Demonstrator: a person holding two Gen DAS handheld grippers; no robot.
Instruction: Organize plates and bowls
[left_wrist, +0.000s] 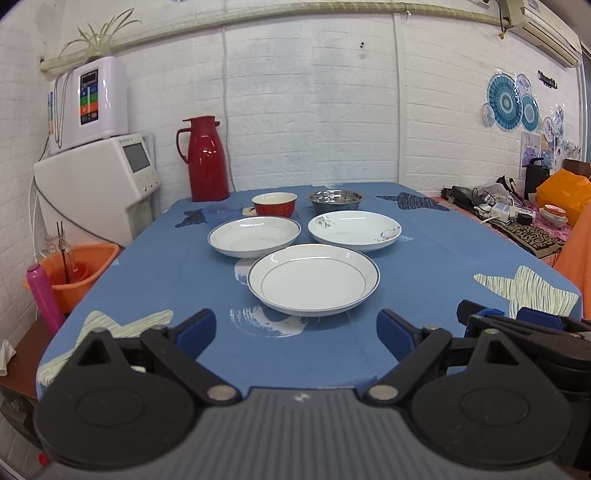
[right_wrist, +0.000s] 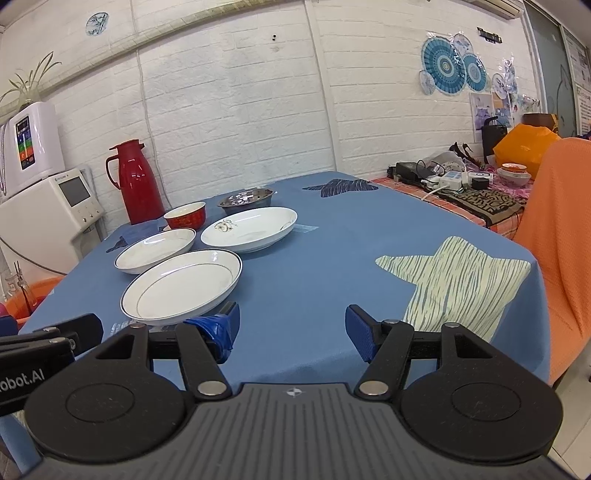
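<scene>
Three white plates (left_wrist: 314, 279) and two bowls, one red (left_wrist: 274, 203), one steel (left_wrist: 335, 199), sit mid-table. Both grippers, left (left_wrist: 295, 334) and right (right_wrist: 291, 328), hover near, spread apart, empty. "obot.AI" shows.

A red thermos (left_wrist: 206, 158) stands on the blue tablecloth (left_wrist: 424, 258) by the wall.

Even, diffuse indoor light; shadows soft and faint. Strip-shaped glare on the glossy white gold-ringed plate (left_wrist: 314, 279) and the shiny red plastic thermos jug (left_wrist: 207, 158). Strong fisheye bending at edges, dark vignetted corners. Focus sharp mid-frame, slightly soft nearest the lens.
</scene>
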